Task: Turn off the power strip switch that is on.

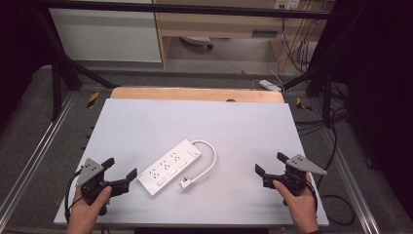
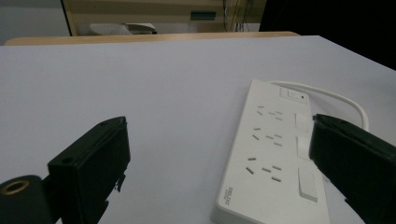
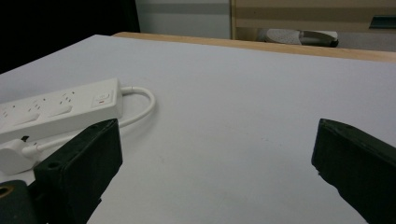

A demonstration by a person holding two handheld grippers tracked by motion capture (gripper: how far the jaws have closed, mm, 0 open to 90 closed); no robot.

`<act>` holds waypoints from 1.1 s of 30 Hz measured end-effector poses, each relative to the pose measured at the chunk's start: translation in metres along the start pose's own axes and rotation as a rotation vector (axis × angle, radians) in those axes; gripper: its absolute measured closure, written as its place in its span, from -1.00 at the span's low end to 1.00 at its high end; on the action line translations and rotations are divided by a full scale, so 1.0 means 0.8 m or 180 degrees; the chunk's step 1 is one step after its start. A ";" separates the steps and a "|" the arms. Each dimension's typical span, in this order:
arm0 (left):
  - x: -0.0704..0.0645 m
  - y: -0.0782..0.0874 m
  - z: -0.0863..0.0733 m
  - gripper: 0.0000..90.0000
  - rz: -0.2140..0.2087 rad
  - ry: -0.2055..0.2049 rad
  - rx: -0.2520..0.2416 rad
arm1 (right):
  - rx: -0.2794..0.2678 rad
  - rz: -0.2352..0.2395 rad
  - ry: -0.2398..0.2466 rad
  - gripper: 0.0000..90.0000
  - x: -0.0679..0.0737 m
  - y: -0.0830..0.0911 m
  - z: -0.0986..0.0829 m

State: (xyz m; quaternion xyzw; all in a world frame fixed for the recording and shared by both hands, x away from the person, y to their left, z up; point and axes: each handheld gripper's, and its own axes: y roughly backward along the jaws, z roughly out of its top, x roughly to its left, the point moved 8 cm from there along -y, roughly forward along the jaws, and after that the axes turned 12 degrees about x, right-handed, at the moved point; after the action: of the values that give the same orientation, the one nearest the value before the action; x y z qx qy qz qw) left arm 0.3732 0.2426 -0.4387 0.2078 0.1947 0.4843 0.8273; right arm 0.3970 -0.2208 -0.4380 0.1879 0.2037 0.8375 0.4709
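Power strip [image 1: 169, 166] flat on white table [image 1: 195, 117], cord [image 1: 207, 158] looped, plug [image 1: 186, 183] loose. Left gripper [image 1: 122, 174] and right gripper [image 1: 269, 163] both spread, empty. Nothing started, by looks.

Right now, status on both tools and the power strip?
Left tool open, empty, beside the power strip. Right tool open, empty, apart. Strip flat, cord looped, unplugged. Nothing blocking.

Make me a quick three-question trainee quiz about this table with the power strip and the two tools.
1. True or false: the left tool is shut on the power strip.
2. Which tool is nearer the strip? A) left B) right
3. Fill in: the strip's cable curls back, so its plug rests on the ____.

Key: 1 false, both tools are open and hold nothing; 2 A; 3 table.
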 end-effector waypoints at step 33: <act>0.006 -0.002 -0.003 -0.87 0.0089 -0.0020 0.0065 | 0.0039 0.0056 0.0119 -0.93 0.039 -0.003 0.049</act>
State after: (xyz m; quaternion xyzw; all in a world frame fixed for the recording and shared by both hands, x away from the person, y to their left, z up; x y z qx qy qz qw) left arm 0.3755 0.2468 -0.4426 0.2204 0.1940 0.4932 0.8189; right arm 0.4038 -0.1864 -0.4024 0.1768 0.2160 0.8438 0.4584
